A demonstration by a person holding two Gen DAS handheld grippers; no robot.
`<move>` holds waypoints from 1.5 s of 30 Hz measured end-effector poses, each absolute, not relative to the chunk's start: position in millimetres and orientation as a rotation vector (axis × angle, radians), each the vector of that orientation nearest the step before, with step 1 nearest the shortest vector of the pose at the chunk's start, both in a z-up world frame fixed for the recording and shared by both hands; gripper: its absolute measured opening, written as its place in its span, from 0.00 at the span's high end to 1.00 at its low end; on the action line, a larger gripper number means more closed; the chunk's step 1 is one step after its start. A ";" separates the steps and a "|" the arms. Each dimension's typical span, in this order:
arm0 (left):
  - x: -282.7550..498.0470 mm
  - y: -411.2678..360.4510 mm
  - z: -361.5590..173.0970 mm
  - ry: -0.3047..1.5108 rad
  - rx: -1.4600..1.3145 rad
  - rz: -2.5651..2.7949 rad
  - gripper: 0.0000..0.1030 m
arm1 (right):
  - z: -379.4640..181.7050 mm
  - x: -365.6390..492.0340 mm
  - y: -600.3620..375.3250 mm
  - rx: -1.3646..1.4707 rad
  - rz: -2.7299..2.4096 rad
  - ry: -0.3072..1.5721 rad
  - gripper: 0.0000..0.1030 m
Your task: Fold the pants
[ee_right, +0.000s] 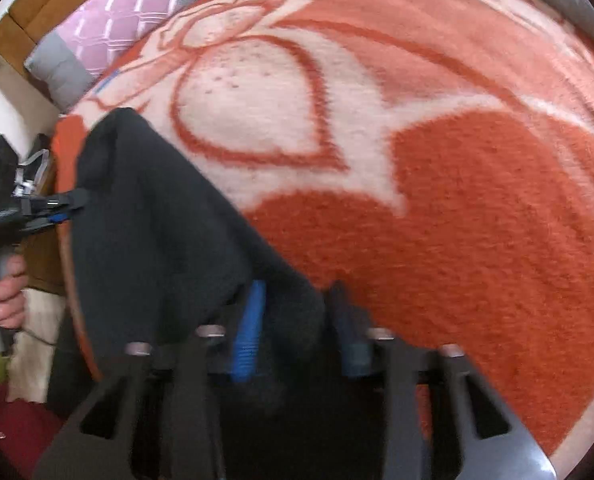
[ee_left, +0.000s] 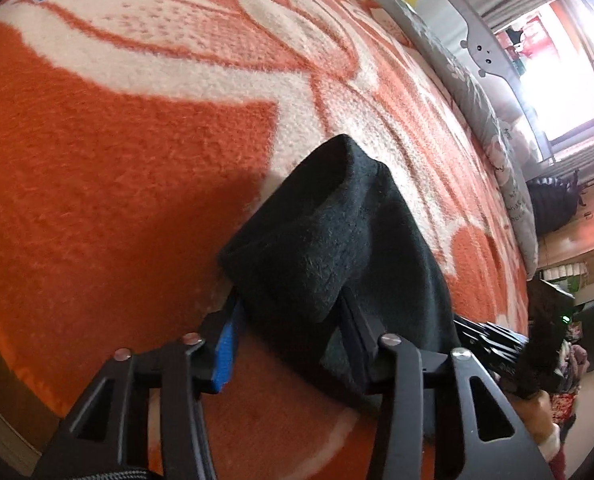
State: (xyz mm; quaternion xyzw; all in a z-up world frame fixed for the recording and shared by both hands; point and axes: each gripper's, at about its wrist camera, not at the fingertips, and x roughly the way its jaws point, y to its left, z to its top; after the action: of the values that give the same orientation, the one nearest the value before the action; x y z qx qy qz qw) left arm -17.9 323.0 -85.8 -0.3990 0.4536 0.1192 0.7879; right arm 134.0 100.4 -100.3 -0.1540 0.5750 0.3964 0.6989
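Orange-and-cream fleece blanket covers bed – both grippers pinching black fleece pants; window beyond blanket.

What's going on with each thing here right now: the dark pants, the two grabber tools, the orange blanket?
Pants: dark fleece, bunched, lifted off the bed, gripped at two spots.
Left gripper: fingers closed on a thick fold of the pants.
Right gripper: fingers closed on the pants; view is blurred.
Blanket: orange and cream, spread flat over the bed.
Hand: wrapped around the left gripper's handle.
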 end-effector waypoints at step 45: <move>-41.6 283.6 -6.6 0.861 -0.516 0.268 0.53 | -23.3 44.2 -27.2 0.065 0.651 1.019 0.52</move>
State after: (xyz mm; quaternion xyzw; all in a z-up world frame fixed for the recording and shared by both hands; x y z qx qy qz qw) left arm -41.6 283.6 -6.6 -0.2466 0.4113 0.1282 0.8681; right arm 44.2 -27.2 -23.3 0.0304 0.4790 0.3059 0.8222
